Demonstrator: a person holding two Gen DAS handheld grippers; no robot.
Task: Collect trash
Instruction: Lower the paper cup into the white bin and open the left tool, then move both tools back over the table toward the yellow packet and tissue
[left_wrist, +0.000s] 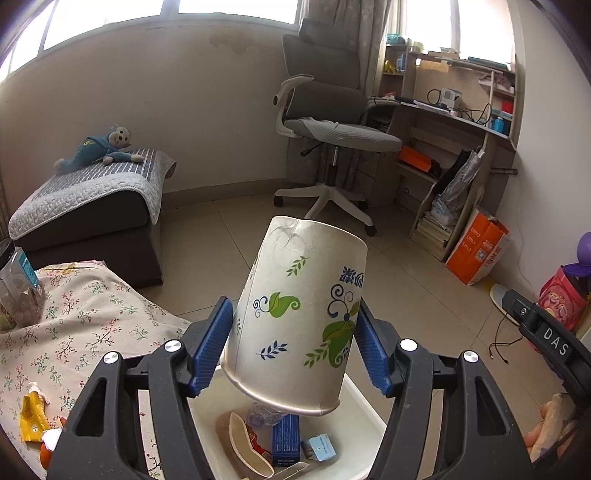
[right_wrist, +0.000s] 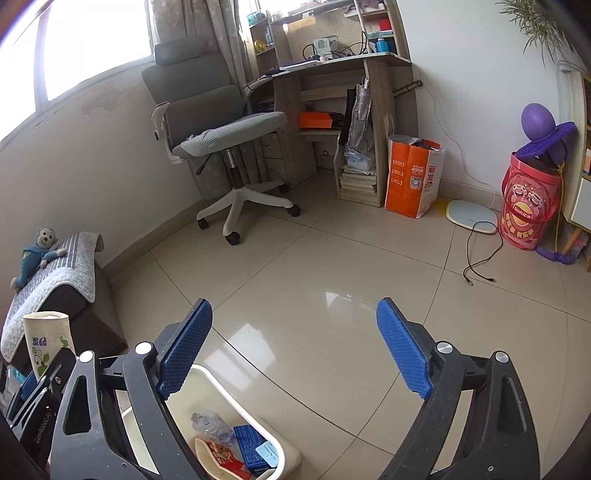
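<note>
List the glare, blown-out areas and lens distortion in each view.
Left wrist view: the windows are blown out white, fisheye bends the wall line, corners vignette dark, and the paper cup in the left gripper is sharp. Right wrist view: the window is overexposed, its glare reflects off the floor tiles, and the desk leans from distortion.

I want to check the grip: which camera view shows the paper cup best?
The left wrist view: the paper cup fills the centre, upside down between the left gripper pads. The right wrist view shows only part of it at the left edge.
</note>
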